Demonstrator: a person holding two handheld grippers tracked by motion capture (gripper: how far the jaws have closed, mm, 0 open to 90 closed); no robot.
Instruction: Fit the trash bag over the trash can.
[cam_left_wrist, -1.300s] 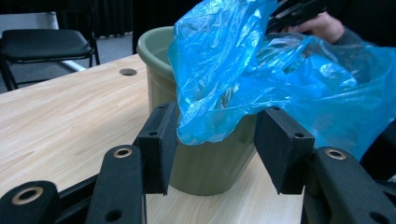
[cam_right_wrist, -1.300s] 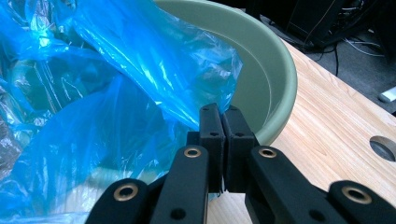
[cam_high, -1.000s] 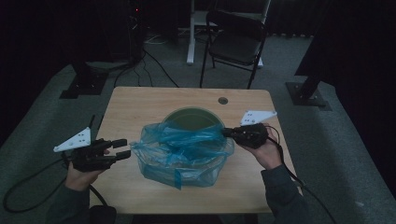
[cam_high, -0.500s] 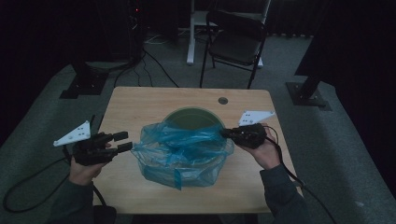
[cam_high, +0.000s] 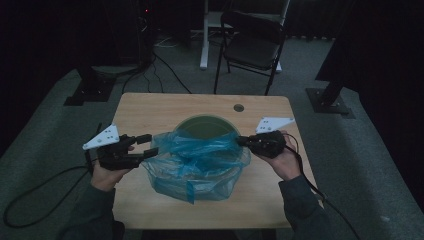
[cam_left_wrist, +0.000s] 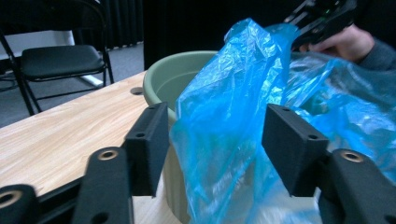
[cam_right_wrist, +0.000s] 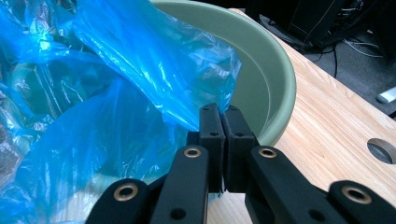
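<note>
While the right gripper (cam_high: 241, 141) pinches the near-right edge of the crinkled translucent blue plastic bag (cam_high: 197, 160) with its two black jaws pressed together on the film, the left gripper (cam_high: 148, 145) stands at the bag's left side with its jaws apart. In the left gripper view a fold of the blue film (cam_left_wrist: 224, 130) rises between the two spread pads (cam_left_wrist: 150, 140) without either pad pressing on it; these jaws have just been opening. The bag is draped over and around the round pale green plastic tub (cam_high: 206, 126), which sits in the middle of the light wooden table (cam_high: 150, 107); the tub's far rim and inner wall stay uncovered. In the right gripper view the clamped jaws (cam_right_wrist: 223, 140) sit just beside the tub's green rim (cam_right_wrist: 280, 79). A black folding chair (cam_high: 252, 45) stands beyond the table's far edge, well apart from it.
</note>
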